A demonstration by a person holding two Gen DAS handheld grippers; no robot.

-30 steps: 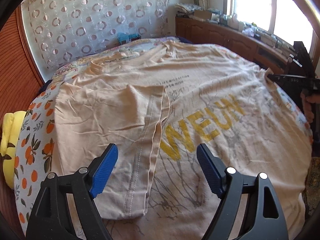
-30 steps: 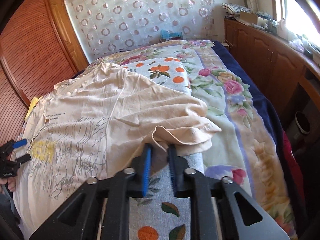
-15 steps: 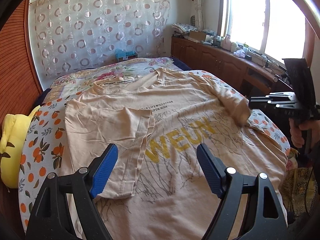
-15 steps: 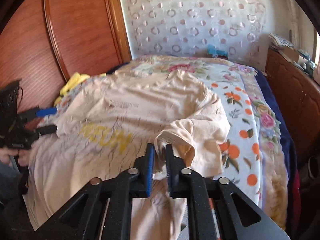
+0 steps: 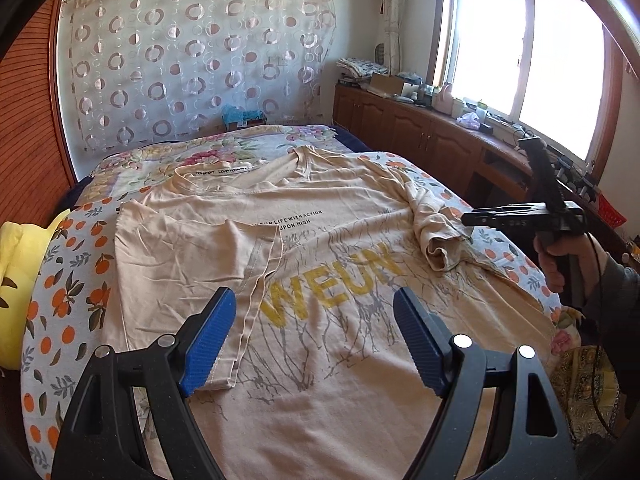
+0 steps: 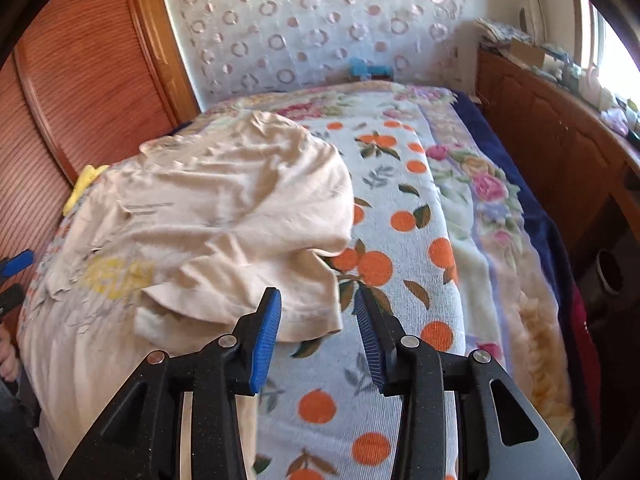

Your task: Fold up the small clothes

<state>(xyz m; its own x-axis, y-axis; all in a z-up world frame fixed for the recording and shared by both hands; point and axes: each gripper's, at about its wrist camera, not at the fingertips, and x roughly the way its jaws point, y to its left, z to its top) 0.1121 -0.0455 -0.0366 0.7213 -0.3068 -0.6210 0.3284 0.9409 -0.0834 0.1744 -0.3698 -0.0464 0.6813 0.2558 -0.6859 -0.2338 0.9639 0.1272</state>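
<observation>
A beige T-shirt (image 5: pixel 320 272) with yellow lettering lies flat on the bed, its left sleeve (image 5: pixel 192 248) folded inward. My left gripper (image 5: pixel 314 296) hovers open above the shirt's lower half, holding nothing. In the left wrist view my right gripper (image 5: pixel 472 218) sits at the shirt's right side, next to the bunched right sleeve (image 5: pixel 440 244). In the right wrist view the right gripper (image 6: pixel 317 296) has its jaws opening. The sleeve (image 6: pixel 280 280) rests on the T-shirt (image 6: pixel 200 208) just past the fingertips, and no pad presses on it.
The bed carries an orange-print blanket (image 6: pixel 400 220) over a floral one. A yellow cushion (image 5: pixel 20 256) lies at the left edge. Wooden cabinets (image 5: pixel 420 136) with clutter run under the window on the right. A wooden wardrobe (image 6: pixel 80 80) stands on the left. A hand (image 5: pixel 560 256) holds the right gripper.
The right gripper carried the right sleeve inward over the shirt, then opened and let it drop. The left gripper pulled back and up, still open.
</observation>
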